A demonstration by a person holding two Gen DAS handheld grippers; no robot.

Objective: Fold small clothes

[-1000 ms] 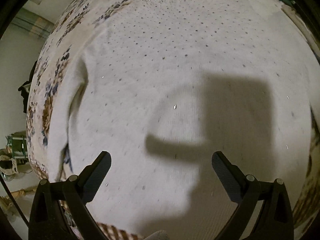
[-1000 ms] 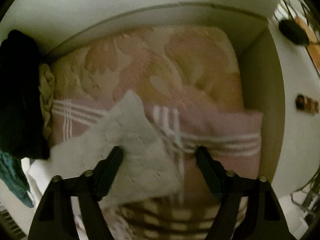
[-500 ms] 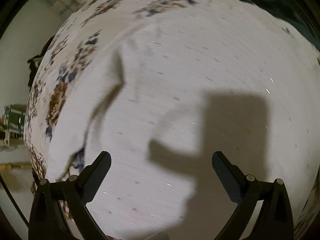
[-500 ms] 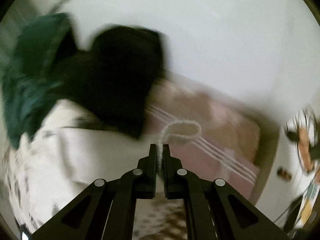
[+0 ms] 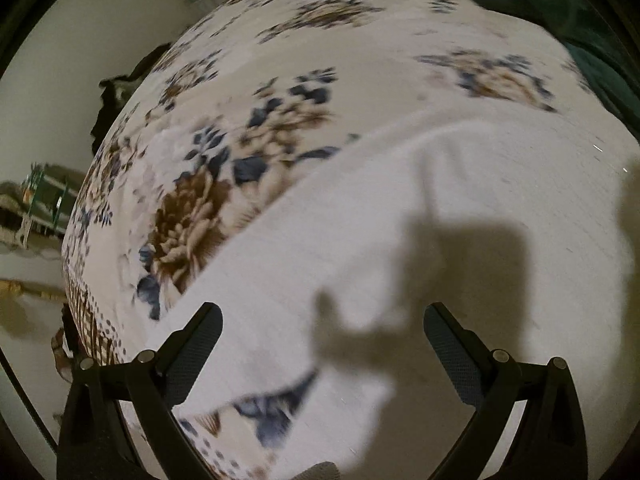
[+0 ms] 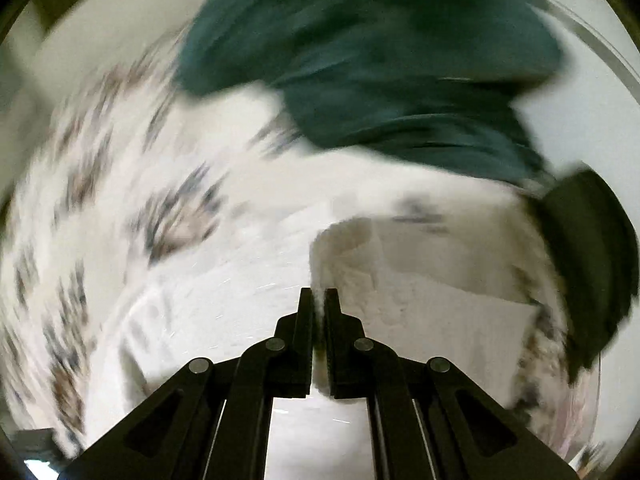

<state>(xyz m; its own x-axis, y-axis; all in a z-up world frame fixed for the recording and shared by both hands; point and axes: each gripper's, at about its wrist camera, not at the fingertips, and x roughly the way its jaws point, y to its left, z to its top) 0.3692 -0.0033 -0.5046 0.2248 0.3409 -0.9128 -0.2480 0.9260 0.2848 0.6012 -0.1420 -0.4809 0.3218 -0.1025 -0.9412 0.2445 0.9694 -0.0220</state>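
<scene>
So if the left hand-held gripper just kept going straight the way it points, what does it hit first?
Most likely the white garment, which lies straight ahead between the open fingers of the left hand-held gripper; its shadow falls there. The floral bedspread lies off to the left. Depth is unclear.

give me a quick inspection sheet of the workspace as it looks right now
surface: bed with a flowered bedspread, blue and brown blooms.
job's things: white garment spread on the bedspread; one edge lifted and pinched.
clutter: dark green cloth and a black cloth lying past the white garment; both blurred.
grippers: left gripper open above the white garment, holding nothing; right gripper shut on the garment's edge.
cables: a thin dark line at the left rim of the left view, possibly a cable.
surroundings: pale wall and a green rack beside the bed.
</scene>
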